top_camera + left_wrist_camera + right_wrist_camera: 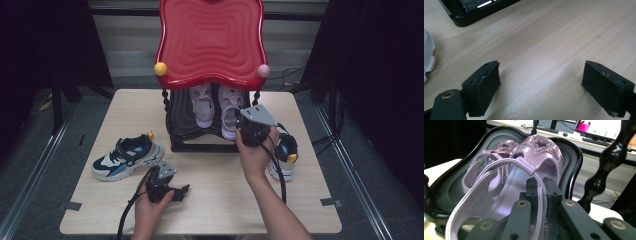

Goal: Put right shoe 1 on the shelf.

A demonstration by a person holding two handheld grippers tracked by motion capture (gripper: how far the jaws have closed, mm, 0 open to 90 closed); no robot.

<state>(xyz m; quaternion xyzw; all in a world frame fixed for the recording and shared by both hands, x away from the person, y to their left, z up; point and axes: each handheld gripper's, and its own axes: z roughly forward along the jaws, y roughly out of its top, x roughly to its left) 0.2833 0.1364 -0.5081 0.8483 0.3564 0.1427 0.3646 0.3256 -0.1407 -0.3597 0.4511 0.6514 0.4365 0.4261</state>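
Two purple sandals lie on the black lower shelf (200, 146) of a small rack. My right gripper (243, 131) is at the shelf's right front, shut on the heel strap of the right sandal (229, 107). In the right gripper view the thin strap runs between the closed jaws of that gripper (541, 186), and the sandal's star-studded toe (541, 150) points away. The other sandal (499, 148) lies beside it. My left gripper (182, 192) hangs low over the table's front, open, with bare wood between its pads (486, 85).
A red wavy top (210, 40) overhangs the shelf on twisted black posts (606, 162). A blue and white sneaker (127, 157) lies on the table at the left, its mate (287, 150) at the right behind my right hand. The shelf's corner (469, 12) lies beyond the left gripper.
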